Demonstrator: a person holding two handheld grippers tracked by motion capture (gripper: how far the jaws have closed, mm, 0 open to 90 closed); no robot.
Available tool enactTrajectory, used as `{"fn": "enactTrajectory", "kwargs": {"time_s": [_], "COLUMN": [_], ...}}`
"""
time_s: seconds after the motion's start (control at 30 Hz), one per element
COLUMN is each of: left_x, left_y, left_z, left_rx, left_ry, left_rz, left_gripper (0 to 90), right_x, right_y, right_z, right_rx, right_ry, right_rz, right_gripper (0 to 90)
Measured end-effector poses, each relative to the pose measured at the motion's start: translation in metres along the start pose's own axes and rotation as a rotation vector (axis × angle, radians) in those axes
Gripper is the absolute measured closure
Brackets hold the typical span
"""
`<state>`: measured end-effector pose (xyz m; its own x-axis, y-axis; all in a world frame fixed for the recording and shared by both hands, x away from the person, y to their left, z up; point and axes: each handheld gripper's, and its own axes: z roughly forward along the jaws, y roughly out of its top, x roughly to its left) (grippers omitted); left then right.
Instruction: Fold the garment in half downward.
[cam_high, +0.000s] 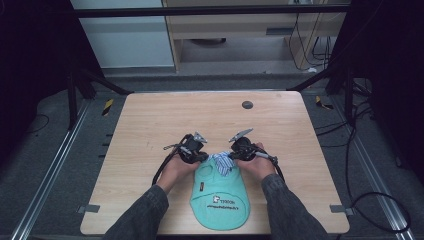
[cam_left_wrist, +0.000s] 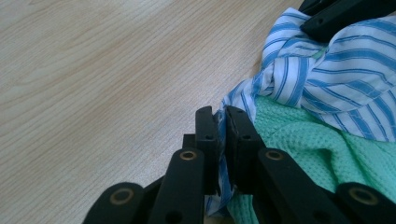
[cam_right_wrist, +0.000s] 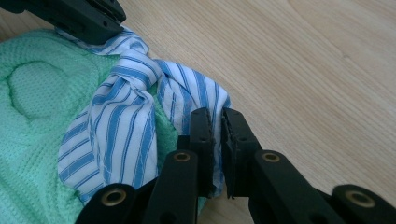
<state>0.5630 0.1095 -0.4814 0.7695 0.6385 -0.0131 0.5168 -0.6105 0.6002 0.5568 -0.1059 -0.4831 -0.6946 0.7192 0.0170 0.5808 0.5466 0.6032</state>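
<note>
Wooden table (cam_high: 150, 125) is bearing a green garment (cam_high: 220, 197) whose striped collar (cam_high: 222, 162), at 12 o'clock, both the left gripper (cam_high: 200, 156) and the right gripper (cam_high: 234, 155) are pinching closed, risking slippage under uneven pulling.

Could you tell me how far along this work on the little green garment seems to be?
Done: the green garment lies flat on the table. In hand: the left gripper and right gripper each pinch the striped collar, which is bunched and twisted. Left, probably: straightening or folding it.

One table (cam_high: 150, 125) carries one green garment (cam_high: 220, 197) with one striped collar (cam_high: 222, 162). Two grippers, left (cam_high: 202, 156) and right (cam_high: 234, 155), flank the collar. One dark disc (cam_high: 247, 105) lies beyond the collar.
</note>
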Motion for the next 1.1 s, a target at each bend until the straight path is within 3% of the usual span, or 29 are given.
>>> {"fn": "enactTrajectory", "kwargs": {"time_s": [0.33, 0.5, 0.67, 0.93, 1.1], "left_x": [0.004, 0.006, 0.01, 0.009, 0.006], "left_y": [0.008, 0.016, 0.021, 0.027, 0.031], "left_z": [-0.026, -0.036, -0.041, -0.054, -0.064], "left_rx": [-0.064, -0.082, -0.099, -0.114, -0.119], "left_ry": [-0.007, -0.005, -0.024, -0.021, -0.022], "left_rz": [0.011, 0.03, 0.014, 0.053, 0.081], "left_gripper": [85.0, 85.1, 85.1, 85.2, 85.3], "right_x": [0.003, 0.006, 0.005, 0.006, 0.008], "right_y": [0.005, 0.012, 0.016, 0.016, 0.02], "right_z": [-0.029, -0.041, -0.047, -0.055, -0.064], "right_rx": [-0.083, -0.096, -0.105, -0.12, -0.132], "right_ry": [0.015, 0.01, 0.014, 0.016, 0.007], "right_rz": [-0.017, -0.044, -0.057, -0.068, -0.099], "right_gripper": [83.7, 83.7, 83.8, 84.3, 84.3]}}
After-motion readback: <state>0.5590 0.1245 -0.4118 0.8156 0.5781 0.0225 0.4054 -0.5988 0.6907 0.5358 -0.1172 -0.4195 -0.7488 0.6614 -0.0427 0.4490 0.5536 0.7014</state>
